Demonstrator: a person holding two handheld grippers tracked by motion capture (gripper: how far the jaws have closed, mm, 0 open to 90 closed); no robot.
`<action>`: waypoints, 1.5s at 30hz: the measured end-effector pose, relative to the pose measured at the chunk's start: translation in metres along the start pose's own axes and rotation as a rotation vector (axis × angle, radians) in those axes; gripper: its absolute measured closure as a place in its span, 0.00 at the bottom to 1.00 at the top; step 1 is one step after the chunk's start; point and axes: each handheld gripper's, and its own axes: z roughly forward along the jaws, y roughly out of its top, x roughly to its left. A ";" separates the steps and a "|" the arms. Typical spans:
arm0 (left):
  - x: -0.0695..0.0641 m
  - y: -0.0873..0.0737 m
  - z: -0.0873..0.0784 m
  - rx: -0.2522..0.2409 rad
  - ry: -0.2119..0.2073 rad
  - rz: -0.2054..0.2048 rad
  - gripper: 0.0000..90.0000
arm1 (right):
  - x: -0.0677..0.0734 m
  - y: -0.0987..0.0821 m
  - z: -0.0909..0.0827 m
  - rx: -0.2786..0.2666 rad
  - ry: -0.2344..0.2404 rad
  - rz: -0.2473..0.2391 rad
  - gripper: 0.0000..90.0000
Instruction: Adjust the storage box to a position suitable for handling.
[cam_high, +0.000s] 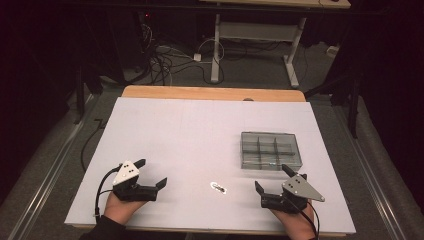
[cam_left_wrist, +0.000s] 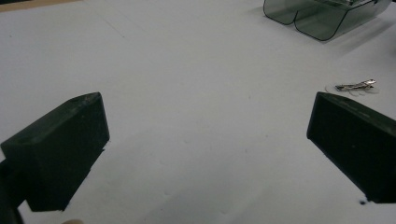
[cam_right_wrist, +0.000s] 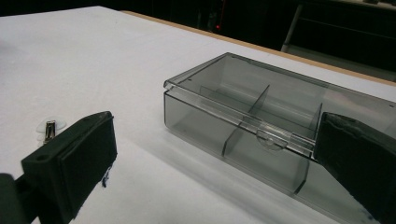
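The small metal clip (cam_high: 218, 187) lies on the tabletop (cam_high: 175, 135) between both empty, wide-open grippers, its long axis crosswise, slightly nearer the right gripper (cam_high: 272, 181) than the left gripper (cam_high: 150, 173), with the clear box (cam_high: 270, 150) behind.

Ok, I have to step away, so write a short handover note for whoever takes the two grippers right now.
Left gripper: open, holding nothing, resting near the table's front edge.
Right gripper: open, holding nothing, just in front of the compartment box.
Box: clear grey, lid shut, on the white table.
Small metal clip: lies on the table between the grippers.
Done: nothing visibly handled yet.
Left: probably open the box and put the clip in.
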 end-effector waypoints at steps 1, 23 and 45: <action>0.000 0.000 0.000 -0.003 -0.006 -0.013 0.00 | 0.000 0.000 0.000 0.000 0.004 -0.002 0.00; 0.007 0.000 -0.003 -0.016 0.004 -0.044 0.00 | 0.003 0.001 0.000 -0.010 0.030 0.011 0.00; 0.004 0.000 0.000 0.011 -0.004 -0.011 0.00 | -0.026 -0.004 -0.011 0.014 -0.032 0.052 0.00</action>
